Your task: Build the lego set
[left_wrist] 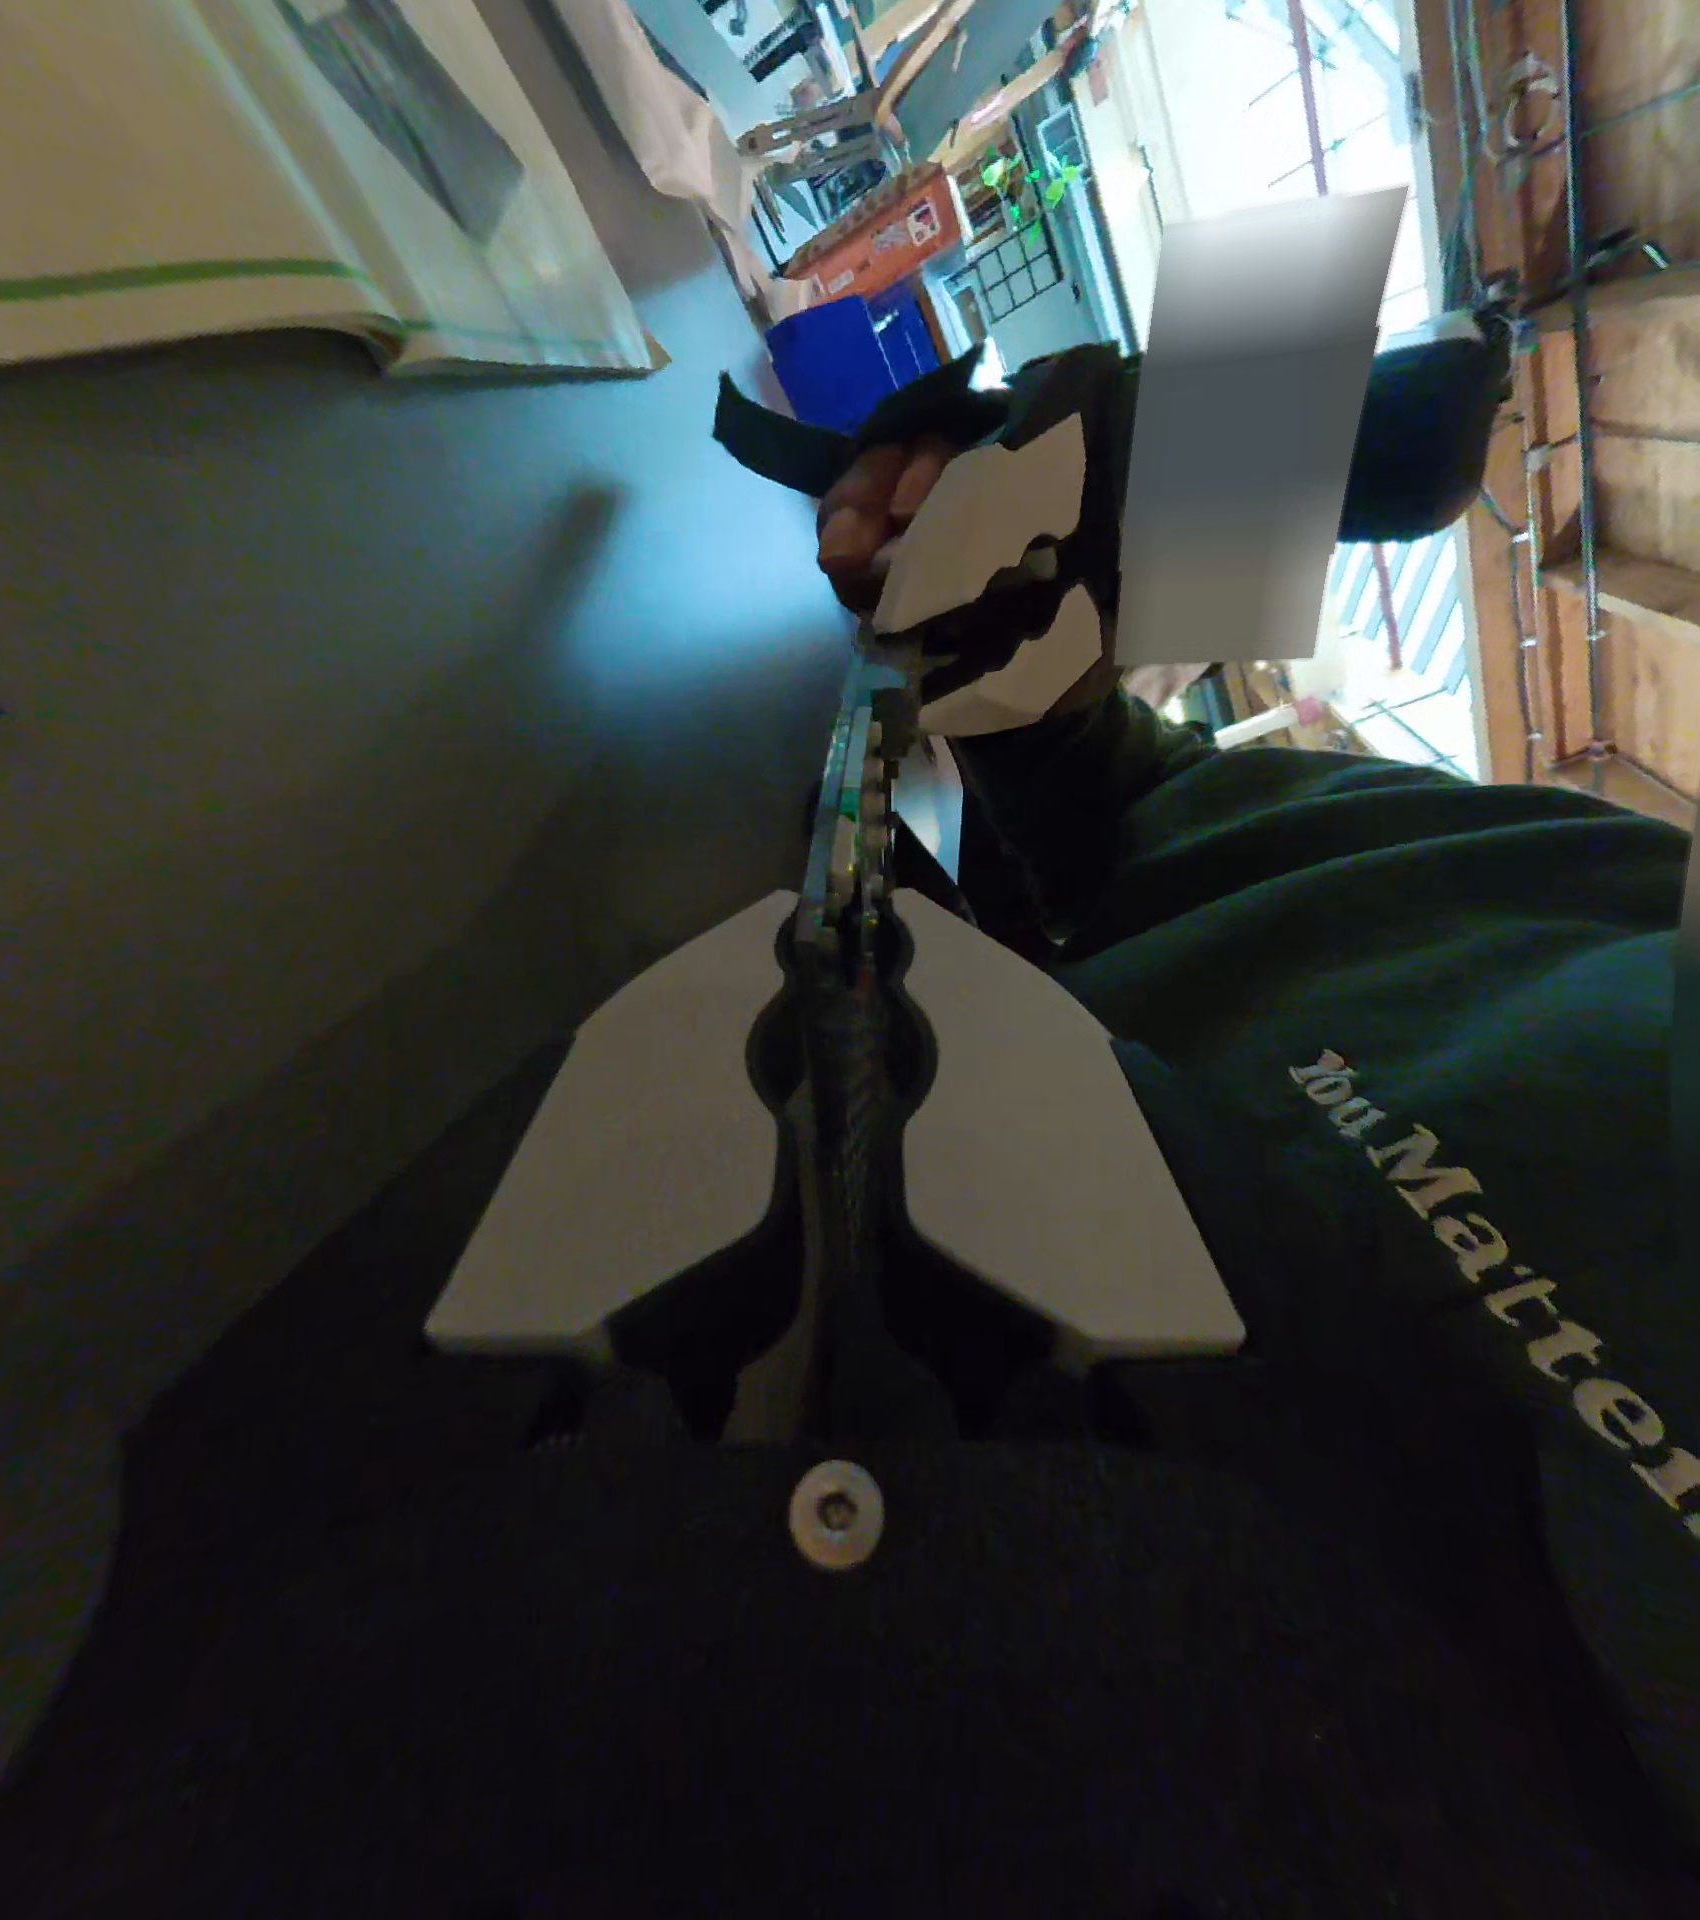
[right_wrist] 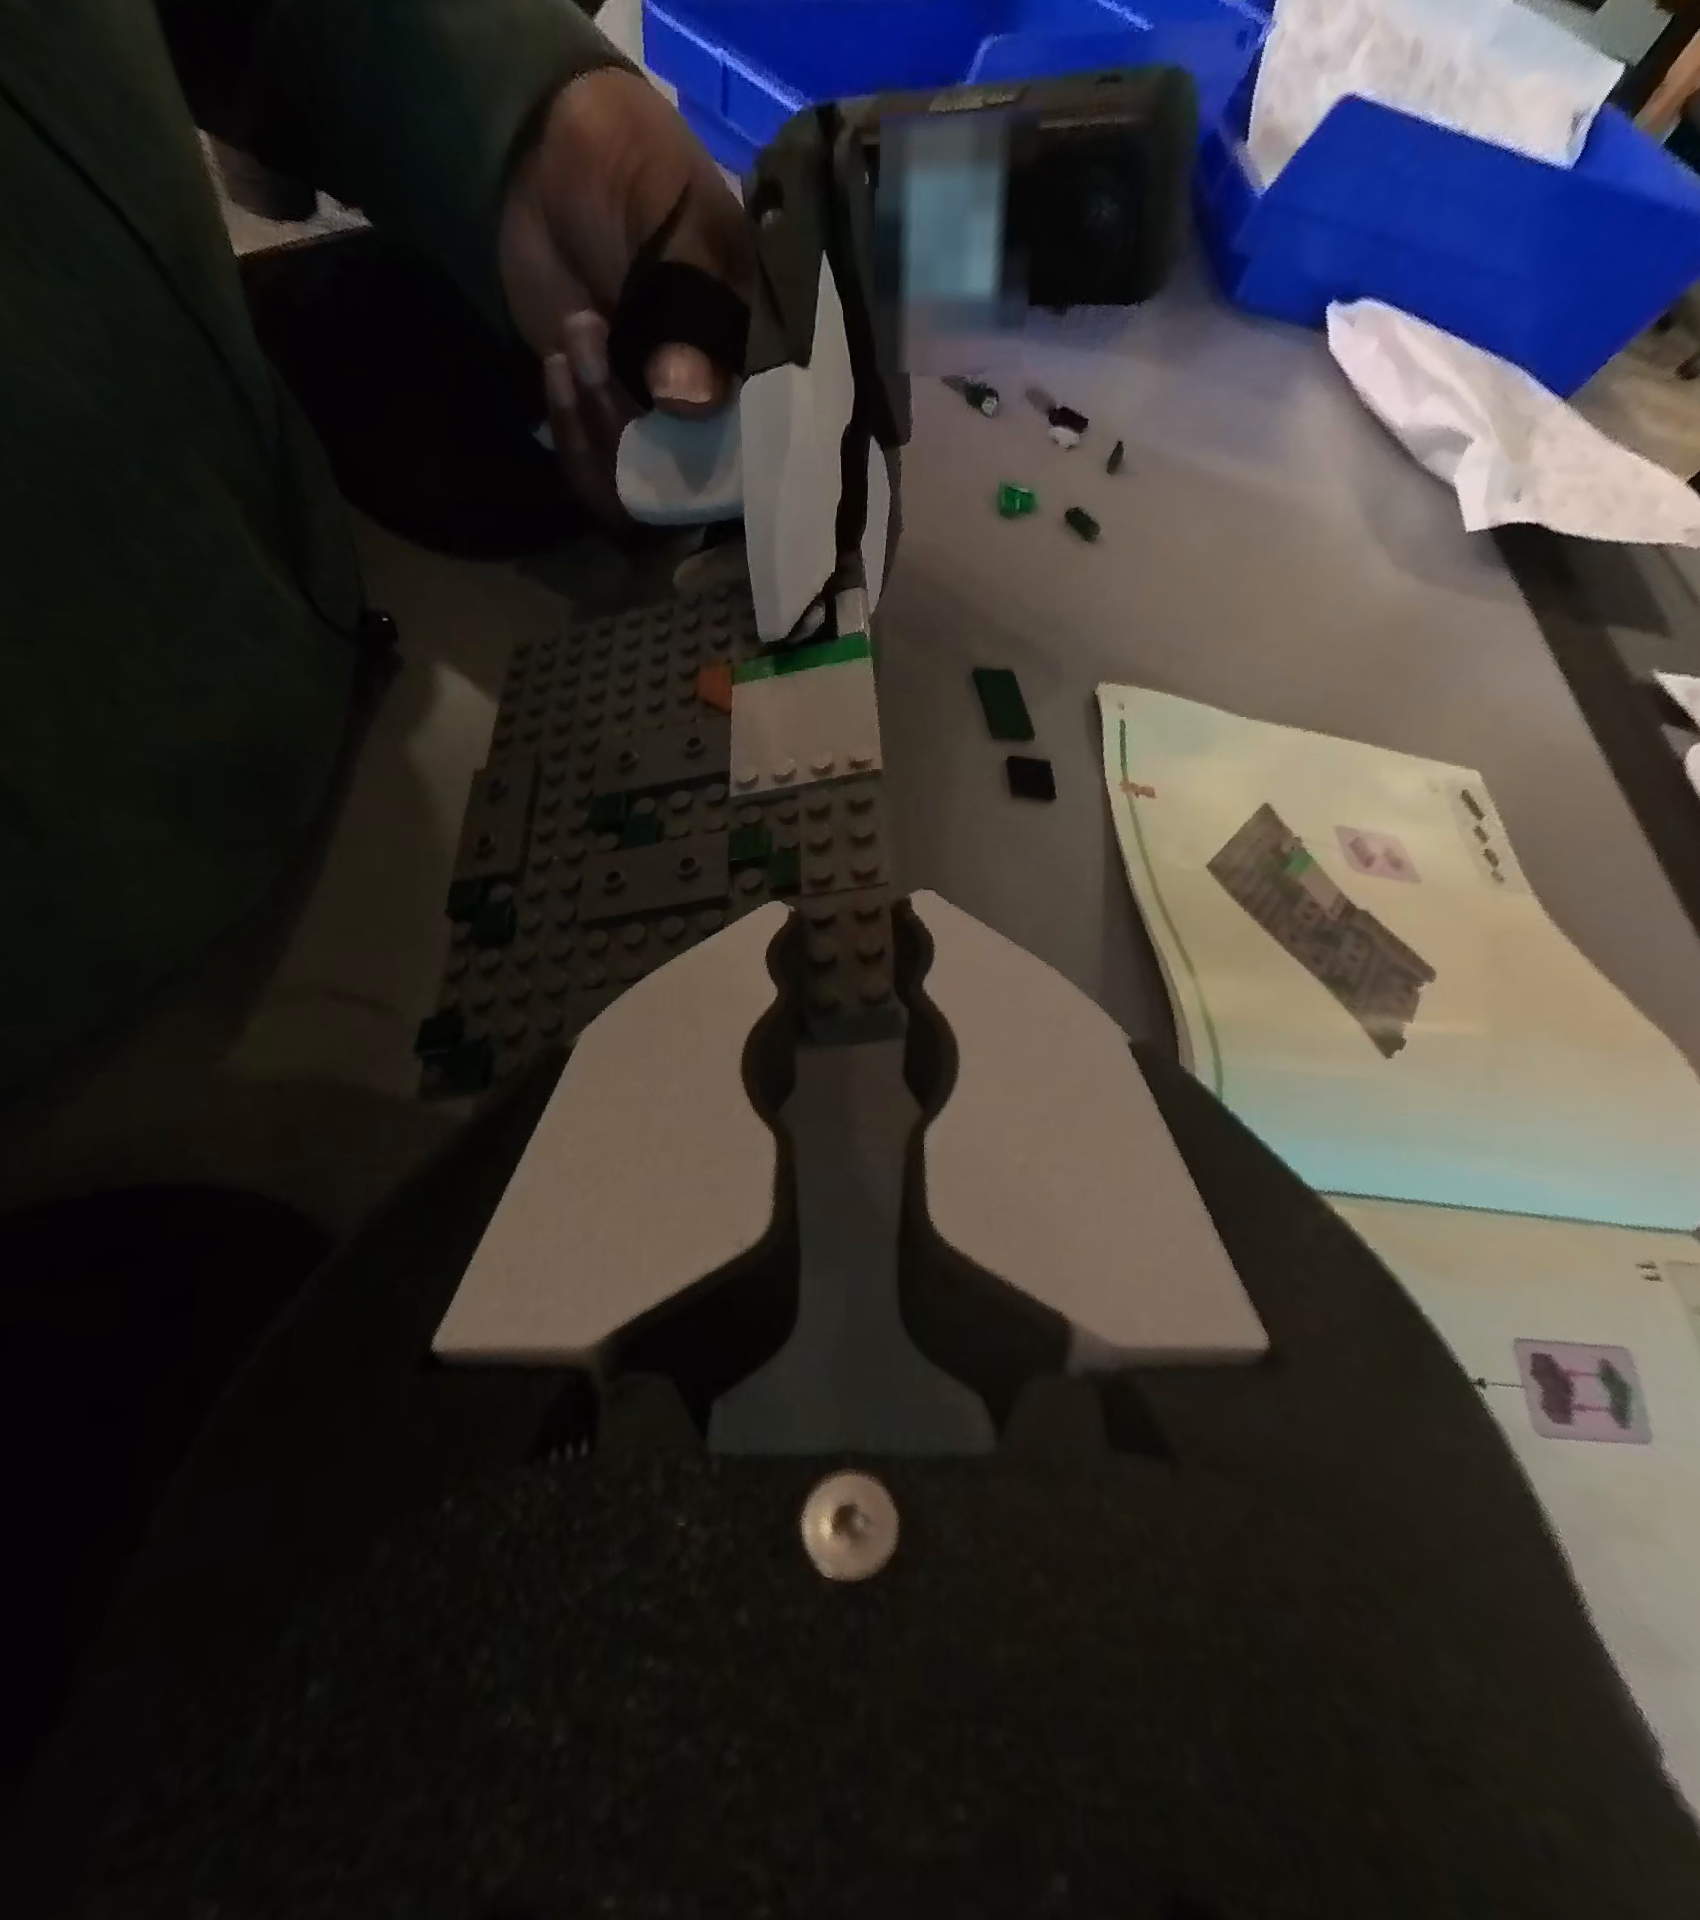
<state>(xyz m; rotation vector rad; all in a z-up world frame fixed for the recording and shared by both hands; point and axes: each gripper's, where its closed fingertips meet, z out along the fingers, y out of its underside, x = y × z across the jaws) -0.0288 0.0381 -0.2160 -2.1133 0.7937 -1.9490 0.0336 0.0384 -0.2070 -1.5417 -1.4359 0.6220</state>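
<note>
Both grippers, left [left_wrist: 841,914] and right [right_wrist: 846,935], look clamped on the lego plate assembly [right_wrist: 804,758] ends, so twisting could probably snap it apart.

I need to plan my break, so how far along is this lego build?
Done: the dark baseplate already carries flat grey and green pieces. In hand: the left gripper and right gripper both pinch a long plate section, held above the baseplate. Left: loose pieces still lie on the table, and the instruction booklet lies open.
</note>
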